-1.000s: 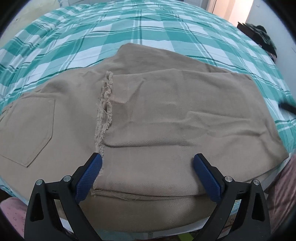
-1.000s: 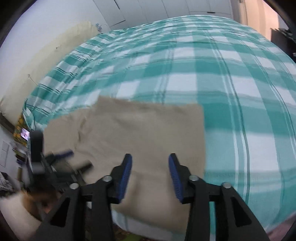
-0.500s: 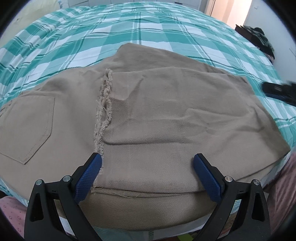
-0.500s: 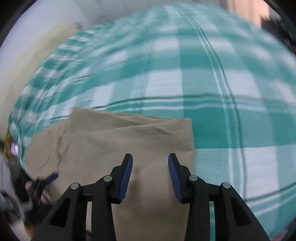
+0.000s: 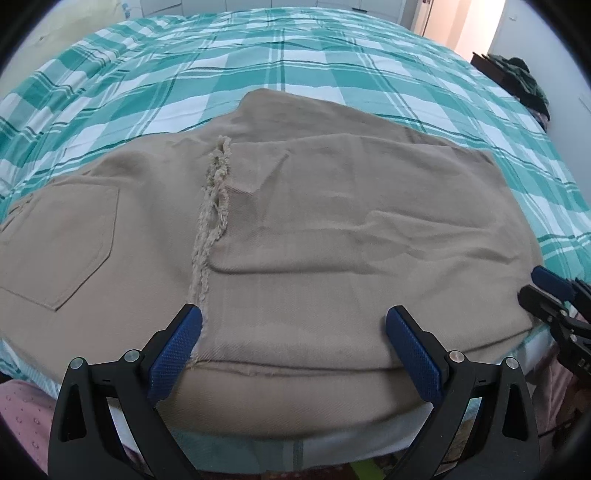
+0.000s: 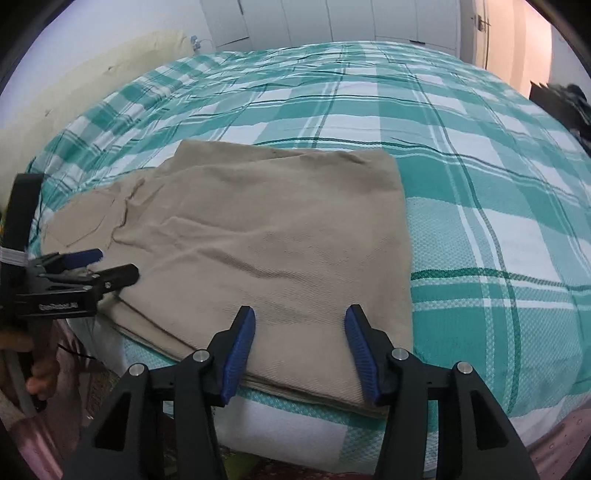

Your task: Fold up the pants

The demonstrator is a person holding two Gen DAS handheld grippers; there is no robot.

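A pair of tan cotton-twill pants (image 5: 332, 236) lay folded over on themselves on the bed, spread across a teal-and-white checked bedspread (image 5: 280, 55) and reaching its near edge. One layer was doubled over the seat, so a frayed, raw-cut hem (image 5: 214, 206) ran as a pale ragged strip up the middle of the pants, and a stitched patch pocket (image 5: 62, 240) showed flat on the part left of that hem.

The left gripper (image 5: 293, 354), black with blue ribbed pads, hung over the pants at the near edge with its jaws spread wide, one pad just beside the lower end of the frayed hem, the other well apart from it to the right; nothing was caught between them.

The right gripper (image 6: 300, 350) stood at the pants' other end, near their square folded corner. Its jaws were parted to a moderate gap over the cloth and gripped nothing.

Beyond the pants, a dark heap of clothes (image 5: 524, 81) sat off the far right side of the bedspread, and white cupboard doors (image 6: 332, 18) lined the wall behind it.
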